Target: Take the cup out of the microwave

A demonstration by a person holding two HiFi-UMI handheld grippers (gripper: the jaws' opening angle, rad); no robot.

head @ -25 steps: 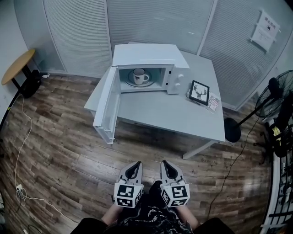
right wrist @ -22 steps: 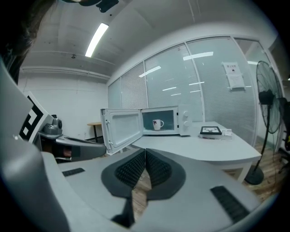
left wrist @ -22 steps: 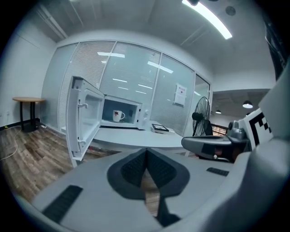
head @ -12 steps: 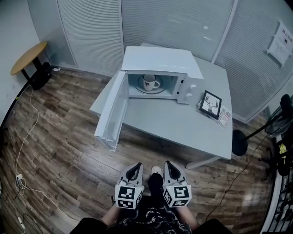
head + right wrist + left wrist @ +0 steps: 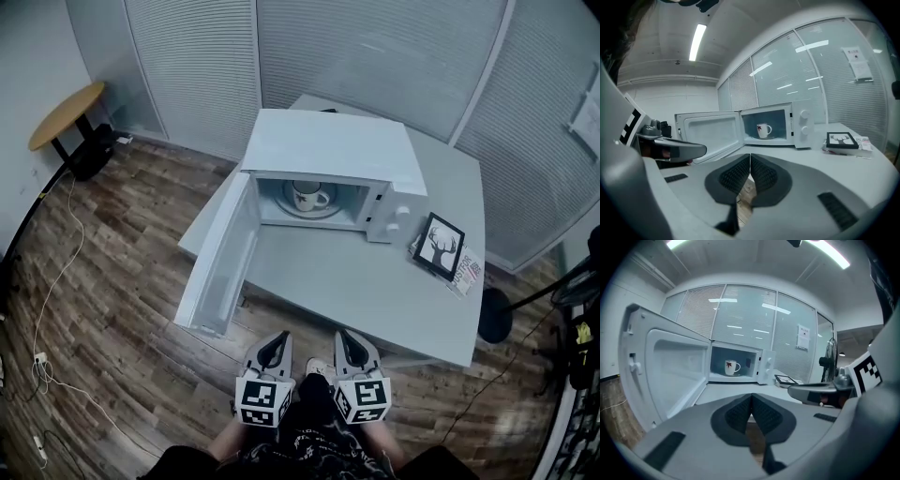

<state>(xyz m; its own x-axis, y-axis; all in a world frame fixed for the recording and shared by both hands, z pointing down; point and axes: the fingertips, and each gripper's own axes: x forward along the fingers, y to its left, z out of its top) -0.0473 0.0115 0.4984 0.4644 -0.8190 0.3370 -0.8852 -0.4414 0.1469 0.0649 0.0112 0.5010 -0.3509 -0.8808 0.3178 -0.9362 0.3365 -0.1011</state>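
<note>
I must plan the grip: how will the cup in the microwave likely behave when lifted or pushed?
The cup looks like glazed ceramic, so it is probably stiff, slippery and breakable. It stands upright on a plate, so a push may slide it rather than tip it.

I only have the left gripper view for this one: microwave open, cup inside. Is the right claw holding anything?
Observer: No. The right claw is shut, nothing between its jaws.
Operator: What's the flat thing right of the microwave?
Observer: A framed picture of an antlered deer head, on the table.
Operator: Anything off to the left, out of my frame?
Observer: A small round wooden side table, apart from the main table.
</note>
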